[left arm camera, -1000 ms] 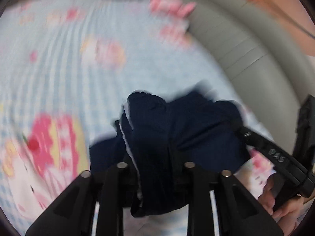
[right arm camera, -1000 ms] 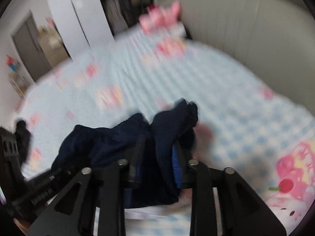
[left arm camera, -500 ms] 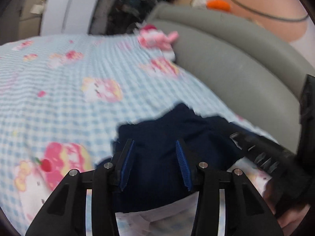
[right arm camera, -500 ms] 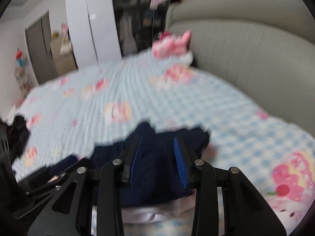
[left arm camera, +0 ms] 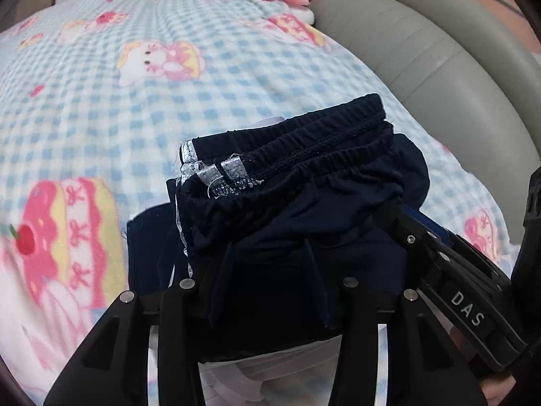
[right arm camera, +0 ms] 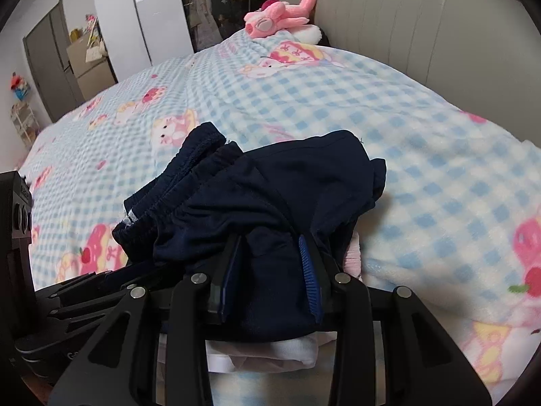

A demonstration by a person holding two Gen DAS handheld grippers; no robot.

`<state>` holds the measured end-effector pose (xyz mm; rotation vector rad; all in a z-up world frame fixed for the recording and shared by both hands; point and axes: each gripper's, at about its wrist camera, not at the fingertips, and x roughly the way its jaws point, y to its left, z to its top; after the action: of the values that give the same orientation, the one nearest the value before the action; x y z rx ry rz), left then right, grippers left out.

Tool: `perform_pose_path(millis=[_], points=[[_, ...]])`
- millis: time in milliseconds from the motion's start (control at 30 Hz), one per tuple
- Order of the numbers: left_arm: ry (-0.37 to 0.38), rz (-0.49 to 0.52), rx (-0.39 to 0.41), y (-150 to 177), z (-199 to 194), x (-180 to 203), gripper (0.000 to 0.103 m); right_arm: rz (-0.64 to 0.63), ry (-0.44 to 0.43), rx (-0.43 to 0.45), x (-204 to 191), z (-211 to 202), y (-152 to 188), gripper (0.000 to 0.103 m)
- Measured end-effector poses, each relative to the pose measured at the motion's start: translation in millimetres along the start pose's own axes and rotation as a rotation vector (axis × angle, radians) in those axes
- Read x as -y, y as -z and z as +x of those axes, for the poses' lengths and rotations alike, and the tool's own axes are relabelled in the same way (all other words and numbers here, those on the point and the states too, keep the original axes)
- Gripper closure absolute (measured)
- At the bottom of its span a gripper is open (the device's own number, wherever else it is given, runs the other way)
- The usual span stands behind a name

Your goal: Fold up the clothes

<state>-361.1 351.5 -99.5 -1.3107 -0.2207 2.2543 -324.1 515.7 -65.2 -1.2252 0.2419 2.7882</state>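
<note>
I am looking down along both claws at the bed (left arm camera: 101, 118) with its blue checked blanket. The dark blue shorts (left arm camera: 304, 182) lie folded on it, on top of some white clothes (left arm camera: 270, 372) that peek out under the near edge.

The shorts are right in front of me, touching both claws. Their long side runs from left to right across my view. The stretchy waistband (left arm camera: 304, 135) is on the far edge, and it sits more to the left hand's side. The leg end is nearer the right hand.

The left claw (left arm camera: 268, 270) has just been opening. It is about half wide now, with dark cloth between its jaws, and I do not think the pads pinch it. The right claw (right arm camera: 270, 270) has just been opening too. It is a bit narrower, its blue pads (right arm camera: 307, 270) show, and cloth lies loose between them.

I think the fold is made and I am letting go. To pull away, both claws must come straight back toward me, or they may drag the top layer.

I see no basket or box. A pink plush toy (right arm camera: 277, 17) lies far off by the grey headboard (left arm camera: 439, 67).
</note>
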Motion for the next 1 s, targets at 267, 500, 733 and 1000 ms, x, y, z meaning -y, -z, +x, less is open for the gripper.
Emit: perform_pose_path(millis=[267,500,733,1000], points=[[-0.057,0.021,0.196,-35,-99,-20,0.049,0.009,0.062,0.122,-26,-70,-20,0.025],[-0.263,0.061,0.320,-55,-184,-75,0.024,-0.027,-0.037,0.094,-107,-94,-44,0.001],[-0.411,-0.077,0.315,-42,-249,-165,0.018,-0.050,-0.136,-0.035,-209,-64,-37,0.001],[-0.528,-0.149,0.303,-4,-310,-227,0.018,-0.135,-0.187,-0.055,-304,-80,-10,0.001]])
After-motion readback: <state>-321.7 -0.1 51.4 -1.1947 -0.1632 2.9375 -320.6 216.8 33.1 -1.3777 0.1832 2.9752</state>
